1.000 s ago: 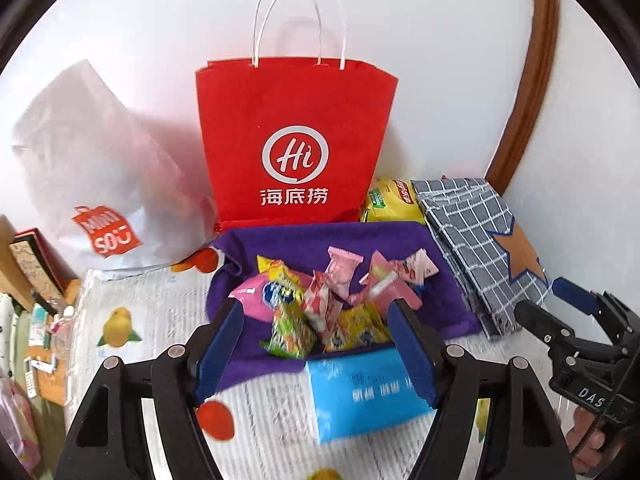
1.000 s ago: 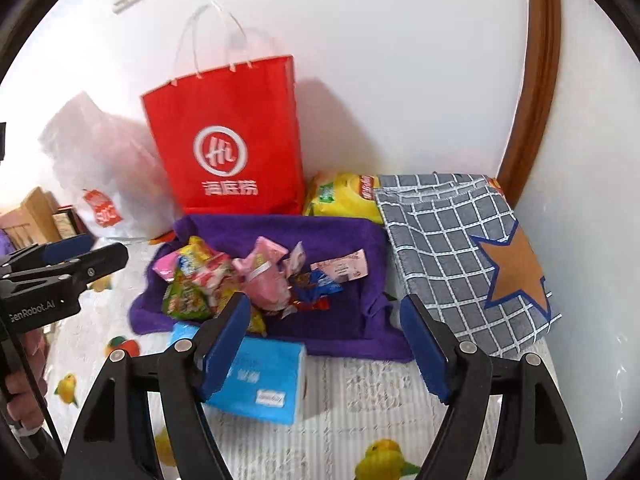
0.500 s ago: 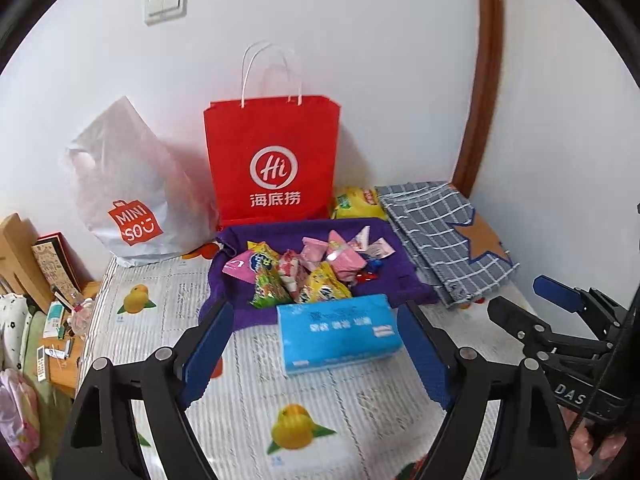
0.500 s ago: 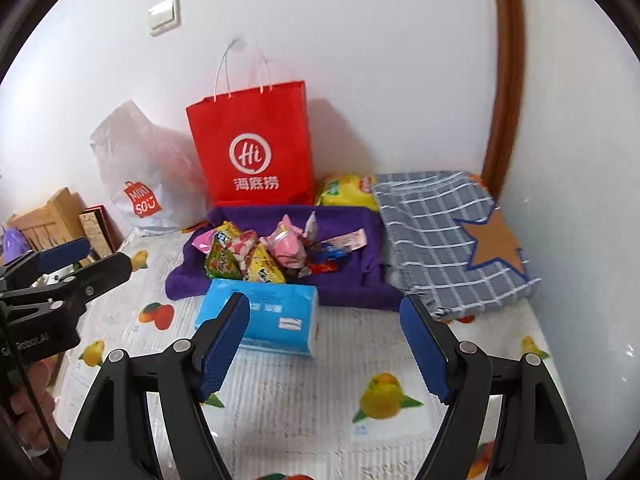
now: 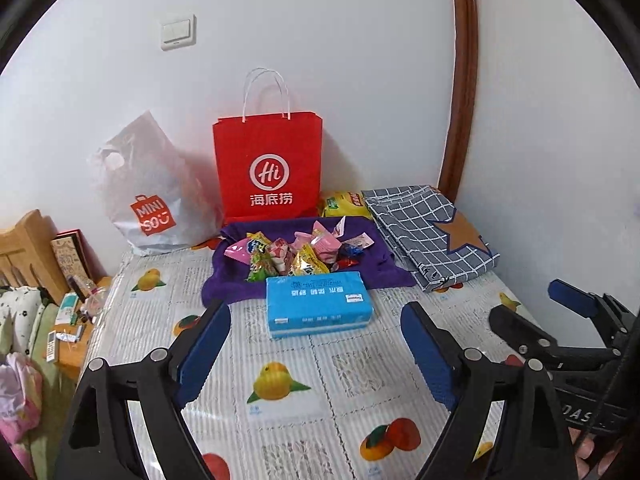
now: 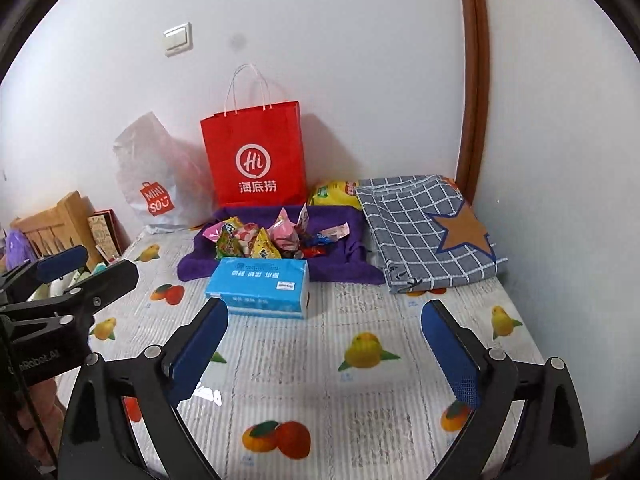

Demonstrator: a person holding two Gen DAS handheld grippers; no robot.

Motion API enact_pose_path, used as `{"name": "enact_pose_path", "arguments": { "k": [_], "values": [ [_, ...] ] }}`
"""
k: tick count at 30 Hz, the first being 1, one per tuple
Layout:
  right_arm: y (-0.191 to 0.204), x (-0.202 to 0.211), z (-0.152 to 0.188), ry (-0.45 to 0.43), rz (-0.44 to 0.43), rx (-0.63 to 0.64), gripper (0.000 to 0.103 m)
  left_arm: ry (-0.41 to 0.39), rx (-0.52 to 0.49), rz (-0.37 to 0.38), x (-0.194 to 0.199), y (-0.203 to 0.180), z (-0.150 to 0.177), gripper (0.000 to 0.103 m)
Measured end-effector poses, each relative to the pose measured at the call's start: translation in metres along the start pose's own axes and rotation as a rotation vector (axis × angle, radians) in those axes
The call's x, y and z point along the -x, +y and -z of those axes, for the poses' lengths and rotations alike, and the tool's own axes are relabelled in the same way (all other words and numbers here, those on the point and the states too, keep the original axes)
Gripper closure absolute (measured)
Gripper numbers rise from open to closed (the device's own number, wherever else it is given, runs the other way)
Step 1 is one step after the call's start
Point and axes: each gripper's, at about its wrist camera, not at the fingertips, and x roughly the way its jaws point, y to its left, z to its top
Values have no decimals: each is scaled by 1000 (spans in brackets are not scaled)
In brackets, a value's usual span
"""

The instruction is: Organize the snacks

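A pile of small wrapped snacks [image 5: 296, 254] lies on a purple cloth [image 5: 380, 268] at the back of the table; the pile also shows in the right wrist view [image 6: 264, 240]. A red paper bag [image 5: 268, 168] stands upright behind it against the wall. A yellow snack packet [image 5: 346, 204] lies to the bag's right. My left gripper [image 5: 316, 352] is open and empty, well in front of the pile. My right gripper [image 6: 324, 348] is open and empty, also set back from the pile, and appears at the right edge of the left wrist view [image 5: 532, 316].
A blue tissue pack [image 5: 318, 306] lies just in front of the cloth. A folded grey checked cloth with a star [image 5: 432, 232] lies at the back right. A white Miniso plastic bag [image 5: 148, 188] leans on the wall at left. The table has a fruit-print cover [image 5: 280, 384].
Both grippers have pulled back and up from the snack pile, which now looks smaller and farther away. More of the table shows. Both stay open and empty.
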Motion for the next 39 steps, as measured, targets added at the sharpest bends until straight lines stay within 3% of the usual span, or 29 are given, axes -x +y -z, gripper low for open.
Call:
{"name": "enact_pose_path", "arguments": {
  "k": [10,39],
  "values": [
    [-3,25,8,-45,35,7,6,-11,3,-5,13,-3,7,16],
    [-7,26,11,-51,39,2,6,-10,-9,-15,15,-5,7,16]
  ]
}}
